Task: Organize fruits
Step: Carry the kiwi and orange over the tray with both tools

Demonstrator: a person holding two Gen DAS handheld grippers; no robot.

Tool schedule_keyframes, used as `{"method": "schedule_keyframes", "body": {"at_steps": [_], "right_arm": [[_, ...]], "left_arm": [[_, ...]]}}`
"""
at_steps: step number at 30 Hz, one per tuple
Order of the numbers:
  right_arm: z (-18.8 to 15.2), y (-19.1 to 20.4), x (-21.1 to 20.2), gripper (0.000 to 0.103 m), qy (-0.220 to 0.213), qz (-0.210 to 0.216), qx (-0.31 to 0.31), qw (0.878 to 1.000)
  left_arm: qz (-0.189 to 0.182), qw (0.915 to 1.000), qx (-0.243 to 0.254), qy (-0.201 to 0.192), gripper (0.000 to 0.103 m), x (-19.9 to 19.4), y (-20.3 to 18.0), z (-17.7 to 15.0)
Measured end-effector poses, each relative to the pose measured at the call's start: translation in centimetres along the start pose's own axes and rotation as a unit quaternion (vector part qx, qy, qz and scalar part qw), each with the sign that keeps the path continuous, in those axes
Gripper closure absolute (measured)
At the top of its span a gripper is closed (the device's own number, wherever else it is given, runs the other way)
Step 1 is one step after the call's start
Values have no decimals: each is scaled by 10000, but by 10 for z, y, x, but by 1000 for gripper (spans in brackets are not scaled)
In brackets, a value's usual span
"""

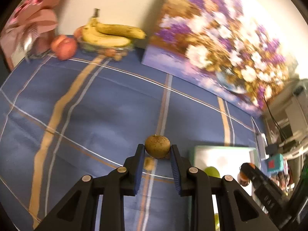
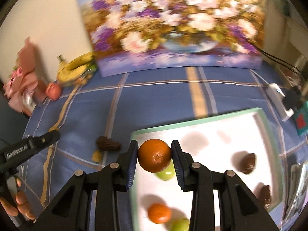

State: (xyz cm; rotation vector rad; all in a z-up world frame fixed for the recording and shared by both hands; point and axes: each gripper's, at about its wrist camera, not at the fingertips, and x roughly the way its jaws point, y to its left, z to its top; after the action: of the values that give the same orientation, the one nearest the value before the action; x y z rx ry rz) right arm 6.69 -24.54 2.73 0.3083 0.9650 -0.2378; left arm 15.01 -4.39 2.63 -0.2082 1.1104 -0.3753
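**Two fruits aloft, each held by only a thin pinch**

Two grippers hold round fruit above a blue plaid tablecloth point(image 1: 96, 100). On the left, the left gripper point(image 1: 157, 150) is closed on a kiwi point(image 1: 157, 146), brown and speckled, caught only at the very tips of the blue pads point(image 1: 140, 163); a small brownish fruit point(image 1: 149, 163), too blurred to name, lies on the cloth just below. A glass bowl of bananas point(image 1: 113, 33) and a red apple point(image 1: 64, 47) sit well apart at the far edge, a likely destination. With so shallow a hold, the kiwi could roll forward out of the pads if the hand tilts or jolts.

On the right, the right gripper point(image 2: 155, 155) is clamped on an orange point(image 2: 155, 155), glossy, its navel facing the camera, above the near-left corner of a white tray point(image 2: 196, 124) with a green rim. Beneath it lie a green apple point(image 2: 165, 173), a second orange point(image 2: 159, 212), another green fruit point(image 2: 180, 224) and dark brown pieces point(image 2: 247, 162). The smooth rind could slip from the pads; a drop would likely knock the fruit below.
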Motion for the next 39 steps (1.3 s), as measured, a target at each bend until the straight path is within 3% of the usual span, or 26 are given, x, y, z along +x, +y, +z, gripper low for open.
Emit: {"method": "schedule_keyframes", "body": {"at_steps": [9, 16, 25, 39], "right_arm": [[1, -72, -26, 66, -164, -361, 731, 9965], [0, -104, -48, 66, -358, -505, 1040, 9926], [0, -112, -60, 66, -445, -479, 1104, 9917], [-3, -103, -43, 66, -204, -394, 1000, 9940]], "left_arm": [[-228, 9976, 548, 346, 75, 18, -59, -23], [-348, 9932, 936, 599, 75, 31, -93, -38], [-292, 9908, 1056, 798, 75, 43, -101, -48], [-149, 9858, 1236, 1126, 75, 64, -105, -62]]}}
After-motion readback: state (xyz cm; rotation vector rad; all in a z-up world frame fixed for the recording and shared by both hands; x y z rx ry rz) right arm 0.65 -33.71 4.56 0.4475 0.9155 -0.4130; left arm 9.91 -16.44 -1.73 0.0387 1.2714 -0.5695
